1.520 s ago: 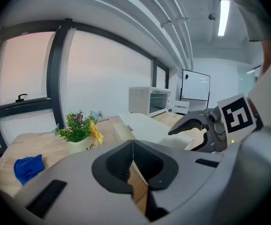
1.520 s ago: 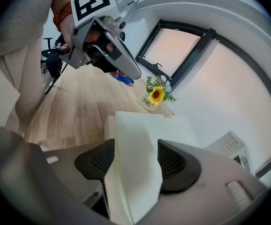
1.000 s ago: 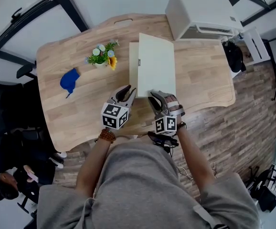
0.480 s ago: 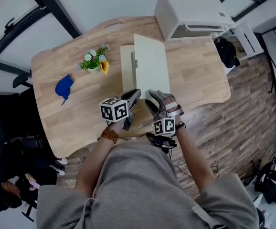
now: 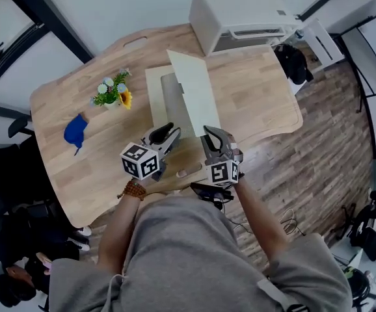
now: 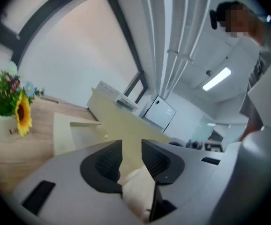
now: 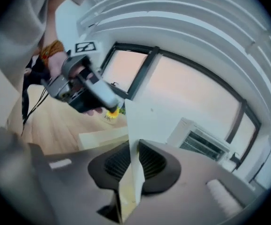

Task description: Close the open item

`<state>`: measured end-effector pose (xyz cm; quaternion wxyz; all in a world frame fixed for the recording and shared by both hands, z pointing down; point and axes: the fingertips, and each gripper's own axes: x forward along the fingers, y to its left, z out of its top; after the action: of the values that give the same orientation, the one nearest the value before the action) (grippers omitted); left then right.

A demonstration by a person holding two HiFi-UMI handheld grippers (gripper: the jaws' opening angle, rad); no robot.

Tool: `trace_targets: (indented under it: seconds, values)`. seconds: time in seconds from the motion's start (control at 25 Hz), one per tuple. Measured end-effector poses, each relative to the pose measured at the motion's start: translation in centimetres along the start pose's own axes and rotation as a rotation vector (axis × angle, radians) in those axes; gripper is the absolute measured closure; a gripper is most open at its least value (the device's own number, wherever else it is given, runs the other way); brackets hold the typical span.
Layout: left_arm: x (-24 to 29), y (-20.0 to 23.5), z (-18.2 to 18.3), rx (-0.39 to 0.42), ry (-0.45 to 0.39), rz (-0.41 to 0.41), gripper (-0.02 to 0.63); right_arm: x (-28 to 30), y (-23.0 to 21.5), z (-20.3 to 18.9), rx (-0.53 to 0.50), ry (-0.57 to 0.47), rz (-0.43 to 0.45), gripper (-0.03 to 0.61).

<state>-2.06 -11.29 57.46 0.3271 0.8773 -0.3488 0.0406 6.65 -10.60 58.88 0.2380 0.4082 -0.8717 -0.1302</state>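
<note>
The box sits mid-table, its lid along its right side. The flower pot stands just left of it, and the cloth lies farther left and nearer. The white unit sits behind the box, far right.

A light wooden table w/ rounded corners is seen across the mid of the head view, w/ a wood-plank floor at the right of the frame. A small pot of flowers, incl. a yellow sunflower, is set at upper left of centre, and a blue item, kind not clear, is laid near it twd the left edge. A white boxy unit w/ a slotted front is seen at the top of the frame, a black bag just right of it.
</note>
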Motion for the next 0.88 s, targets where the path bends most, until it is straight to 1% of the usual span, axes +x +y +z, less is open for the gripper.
trace_targets:
  seconds: [0.08,0.16,0.2,0.24,0.32,0.4,0.48,0.56,0.6,0.64,0.68,0.8,0.88]
  values:
    - [-0.6,3.2,-1.8,0.166,0.083,0.146,0.494,-0.9,-2.1,-0.8,0.146,-0.002,-0.048,0.525]
    - [-0.7,6.0,-4.0,0.311,0.192,0.273,0.493,-1.7,-4.3,-1.4,0.256,0.003,-0.092,0.523]
    - [-0.7,7.0,-4.9,0.354,0.231,0.309,0.494,-2.0,-5.2,-1.7,0.304,0.007,-0.113,0.523]
    - [-0.6,7.6,-5.6,0.379,0.256,0.329,0.494,-2.2,-6.1,-2.3,0.352,0.013,-0.135,0.518]
    - [0.1,8.4,-6.6,0.41,0.285,0.343,0.49,-2.6,-7.7,-3.3,0.433,0.028,-0.186,0.478]
    - [1.0,9.0,-8.0,0.436,0.34,0.356,0.474,-2.7,-9.1,-4.0,0.499,0.041,-0.236,0.449]
    - [1.4,9.5,-9.4,0.455,0.406,0.373,0.434,-2.6,-10.0,-4.7,0.566,0.057,-0.272,0.439]
    - [1.7,9.8,-10.1,0.448,0.422,0.373,0.416,-2.3,-10.6,-5.0,0.584,0.072,-0.295,0.456]
    - [1.9,9.9,-10.1,0.437,0.416,0.37,0.414,-2.2,-10.8,-5.1,0.579,0.077,-0.302,0.479]
    - [1.9,9.9,-10.1,0.428,0.409,0.368,0.414,-2.2,-11.0,-5.1,0.582,0.078,-0.306,0.541]
    - [1.9,9.9,-10.1,0.422,0.399,0.368,0.414,-2.1,-11.1,-5.1,0.597,0.073,-0.306,0.554]
    - [1.7,9.9,-10.1,0.423,0.371,0.363,0.414,-2.7,-11.6,-5.4,0.682,0.048,-0.302,0.561]
    - [1.4,9.6,-10.3,0.427,0.373,0.351,0.414,-3.8,-12.2,-6.0,0.734,0.043,-0.314,0.561]
